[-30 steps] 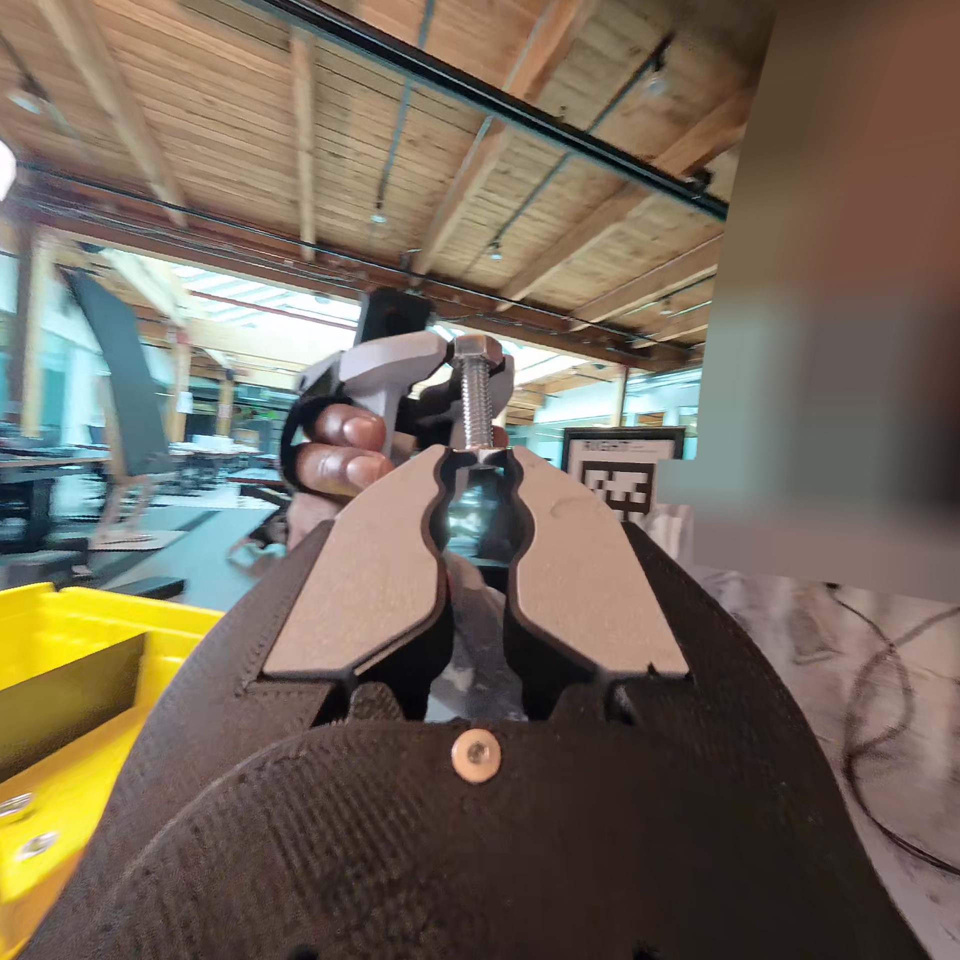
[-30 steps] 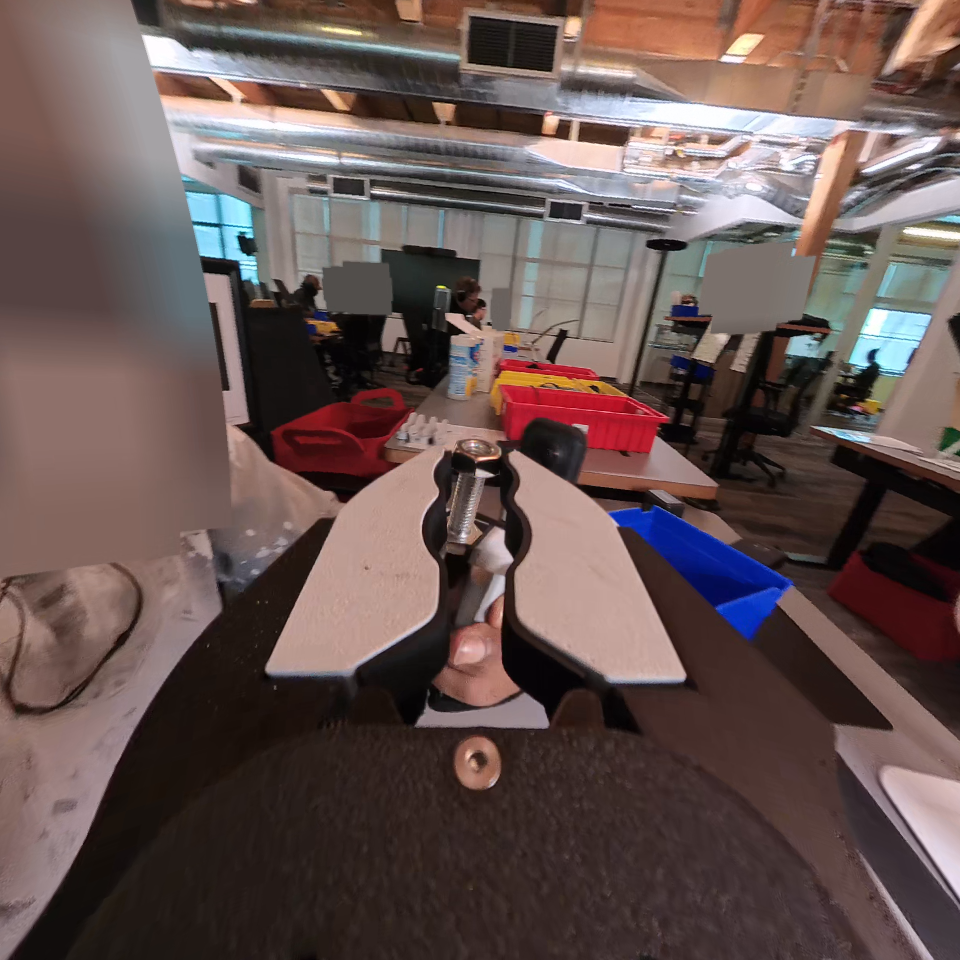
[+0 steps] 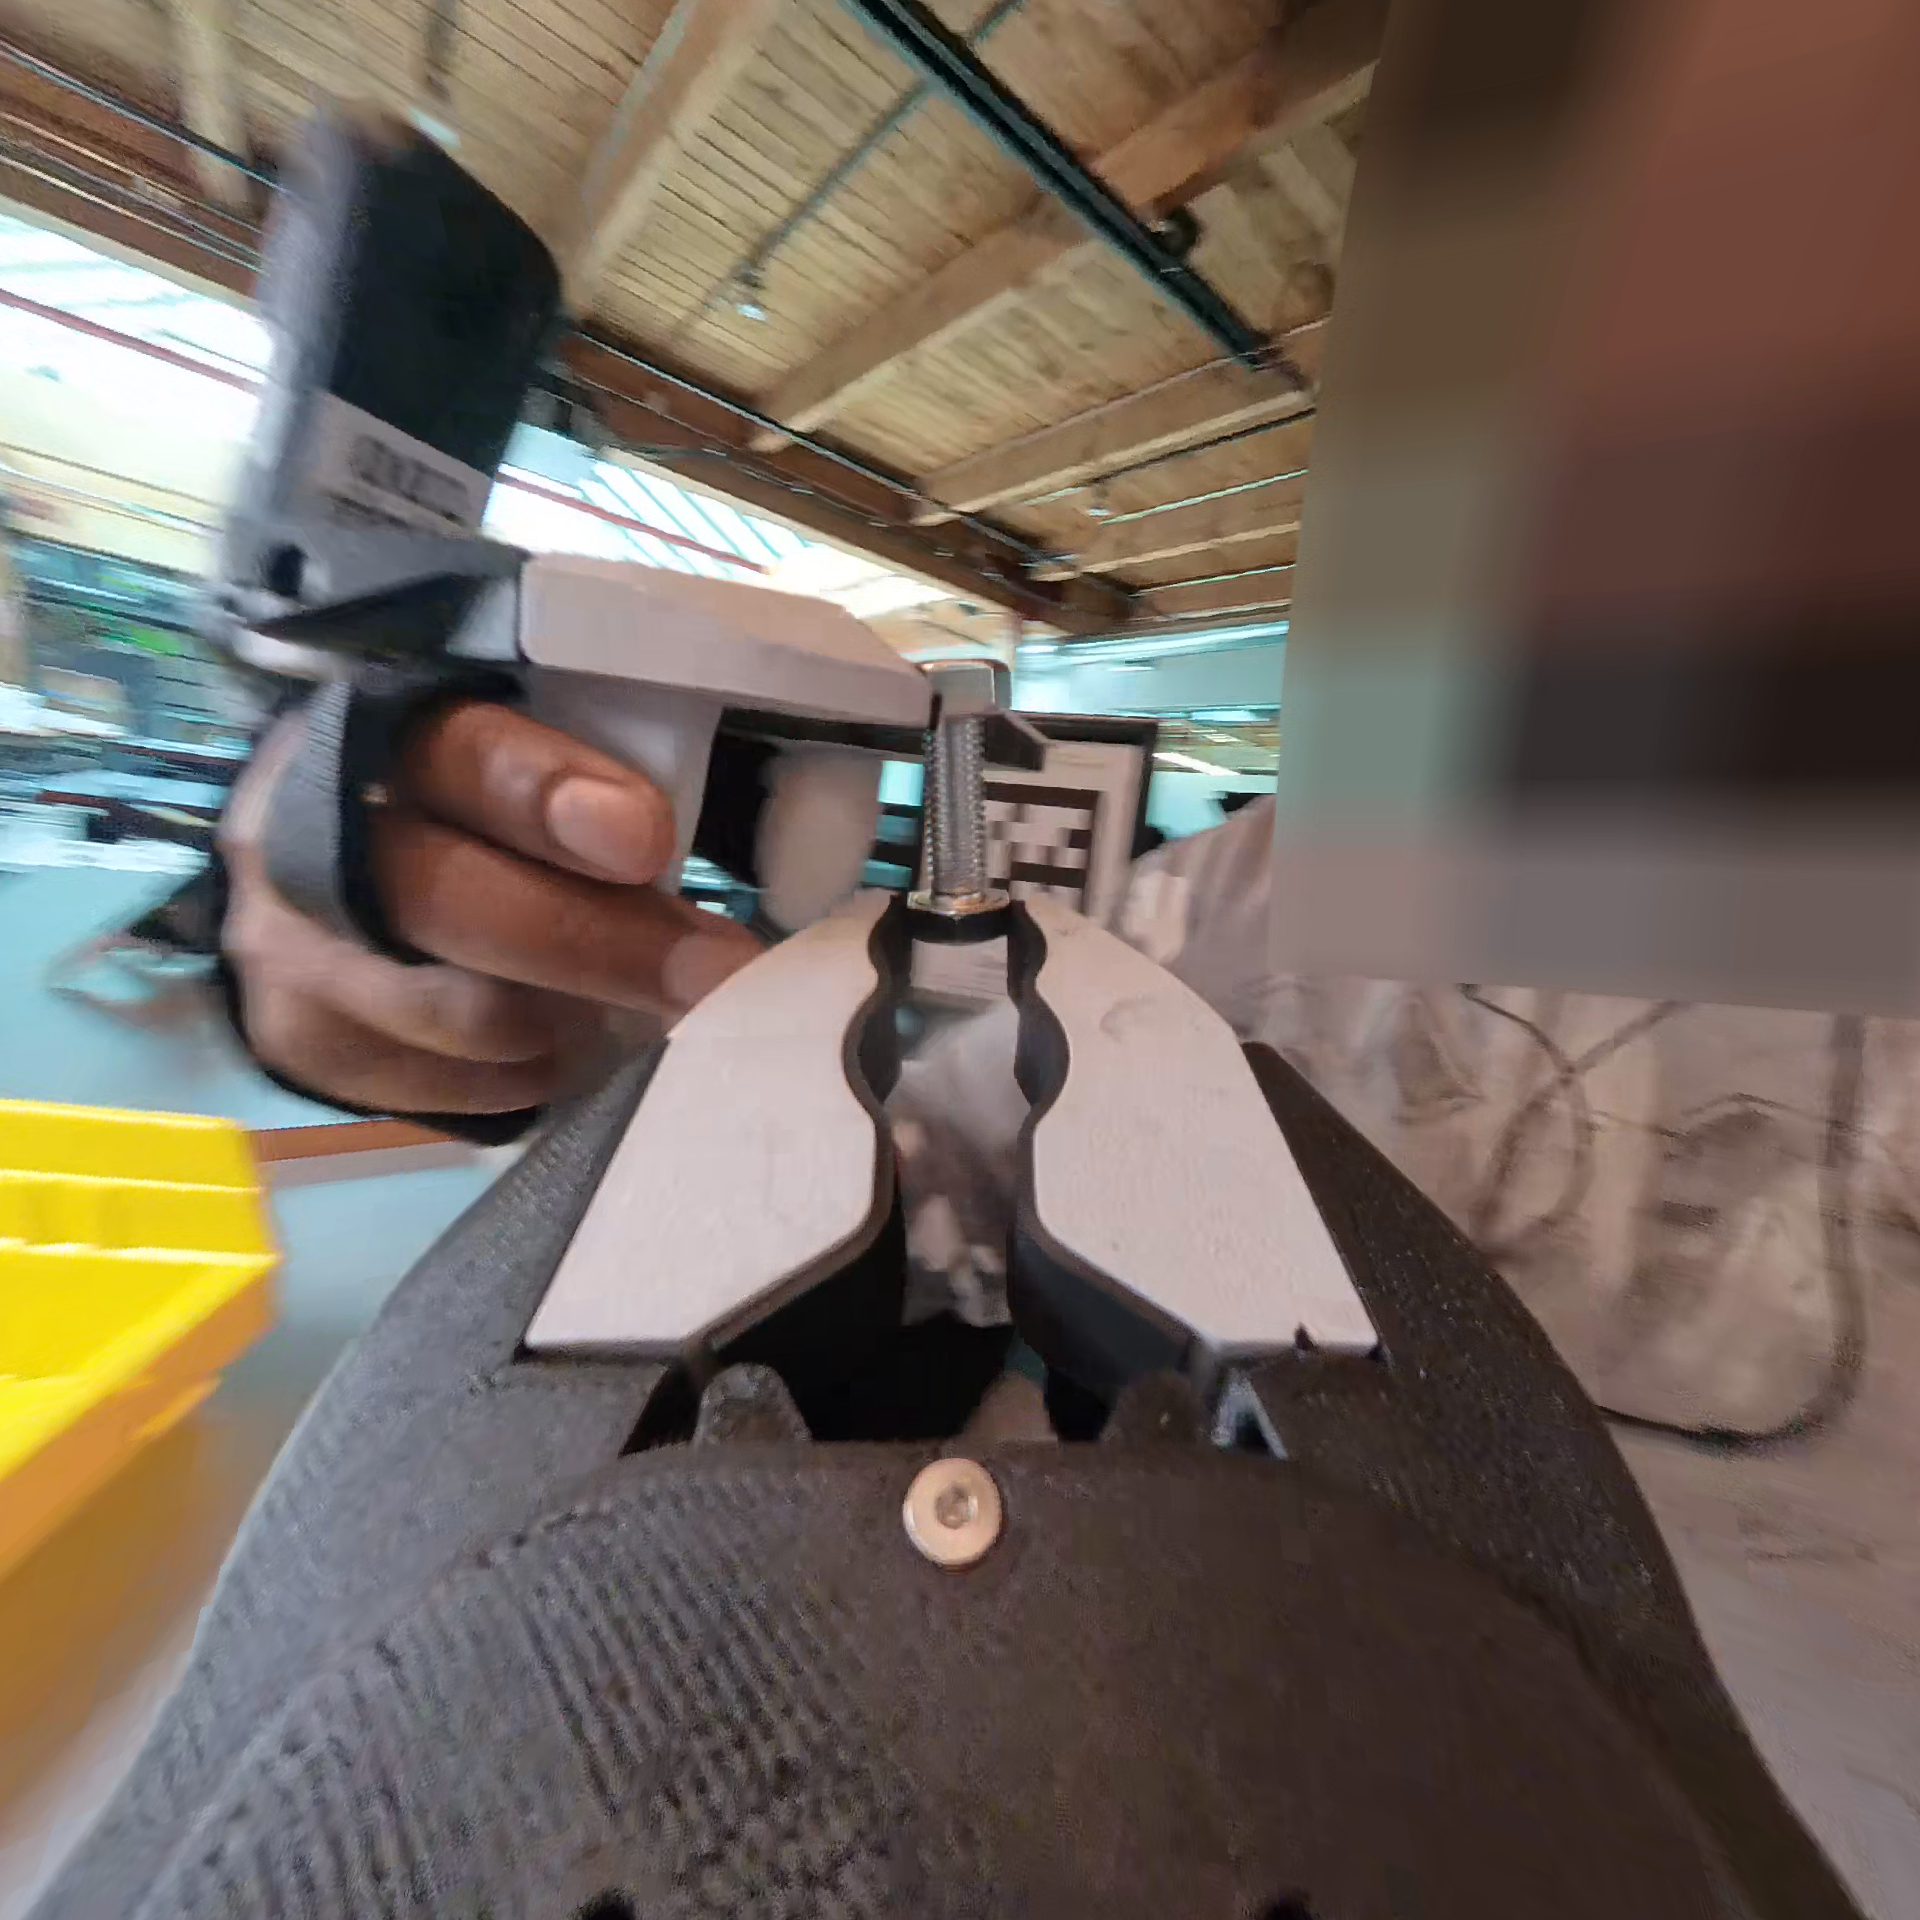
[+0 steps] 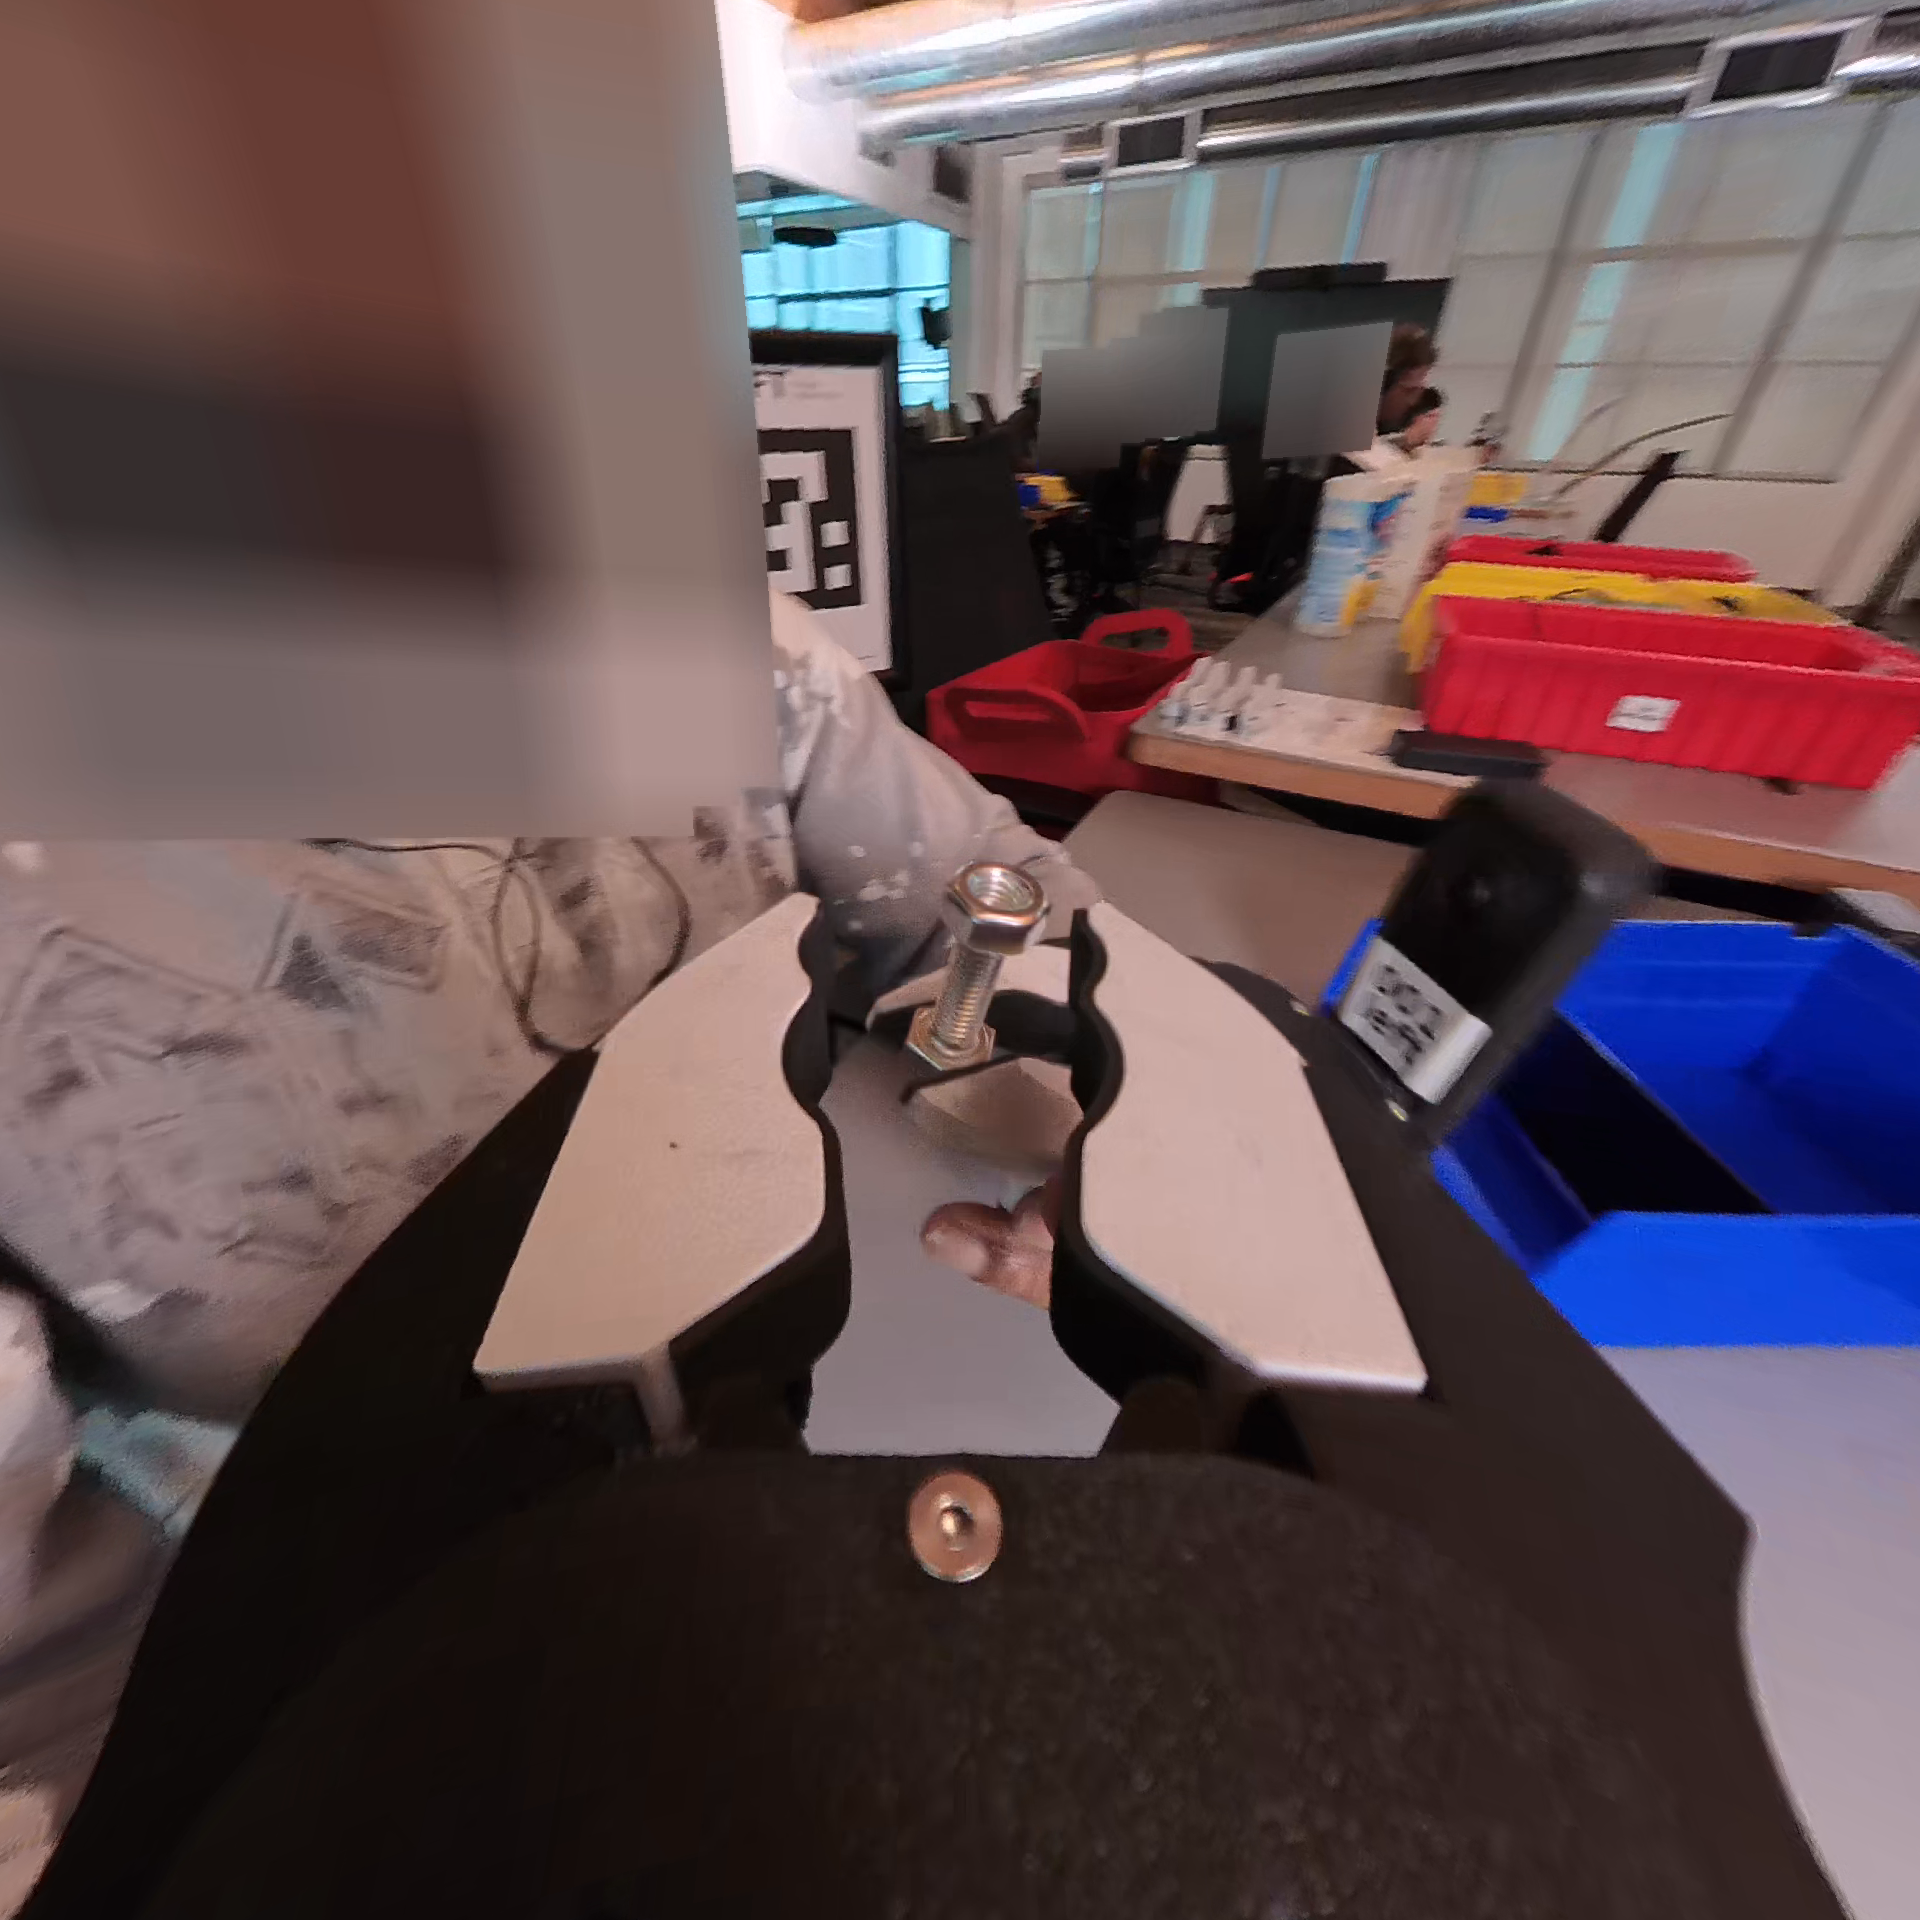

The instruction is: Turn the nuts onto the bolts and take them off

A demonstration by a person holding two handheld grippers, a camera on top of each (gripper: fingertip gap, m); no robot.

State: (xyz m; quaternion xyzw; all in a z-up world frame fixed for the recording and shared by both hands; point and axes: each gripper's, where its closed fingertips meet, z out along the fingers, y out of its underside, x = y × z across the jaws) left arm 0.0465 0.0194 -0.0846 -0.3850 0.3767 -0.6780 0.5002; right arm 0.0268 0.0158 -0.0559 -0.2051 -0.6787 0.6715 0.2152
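A steel bolt point(image 3: 958, 800) stands upright between my two grippers. My left gripper point(image 3: 958, 914) is shut on the hex head at its lower end point(image 3: 956, 902). A hex nut point(image 4: 995, 909) sits on the bolt's upper end, and the threaded shank point(image 4: 961, 992) shows below it. My right gripper point(image 4: 945, 920) is open, with its fingers on either side of the nut and clear of it. In the left wrist view the right gripper point(image 3: 971, 717) comes in from the left, held by a hand point(image 3: 499, 883). The left gripper's black camera point(image 4: 1496, 935) shows in the right wrist view.
A yellow bin point(image 3: 104, 1247) is at the lower left of the left wrist view. A blue bin point(image 4: 1714, 1143) is to the right, on the grey table point(image 4: 1247, 862). Red bins point(image 4: 1662, 675) stand on a farther table. The person's patterned shirt point(image 4: 260, 1091) is close behind. Left and right tips are no more than a few centimetres apart.
My right gripper was shut on the nut and is now open around it, and it has swung round to come in from the side. My left gripper still holds the bolt.
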